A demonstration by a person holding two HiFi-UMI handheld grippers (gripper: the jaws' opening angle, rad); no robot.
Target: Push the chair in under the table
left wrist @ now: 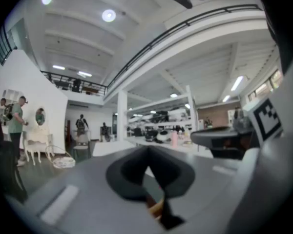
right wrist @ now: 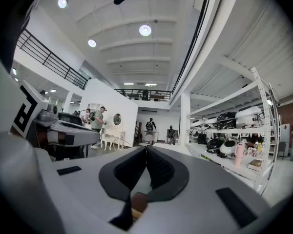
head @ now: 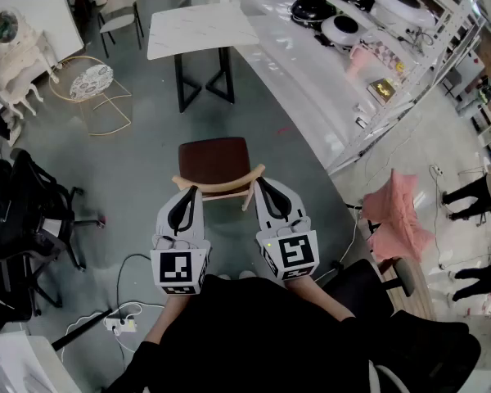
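In the head view, a chair with a brown seat [head: 215,160] and a curved pale wood backrest [head: 221,188] stands on the grey floor, facing a white marble-topped table [head: 200,29] on black legs farther ahead. There is open floor between chair and table. My left gripper [head: 192,189] is shut, its tip at the left end of the backrest. My right gripper [head: 259,180] is shut too, its tip at the backrest's right end. In the left gripper view the jaws of the left gripper [left wrist: 147,152] meet, with a sliver of wood [left wrist: 156,208] below them. The right gripper [right wrist: 146,149] looks the same in its own view.
A long white shelving unit [head: 311,64] with helmets runs along the right. Black office chairs [head: 24,211] stand at the left, and a round wire chair [head: 90,84] lies beyond them. A power strip [head: 120,324] and cables lie on the floor. A pink cloth [head: 397,211] hangs at the right.
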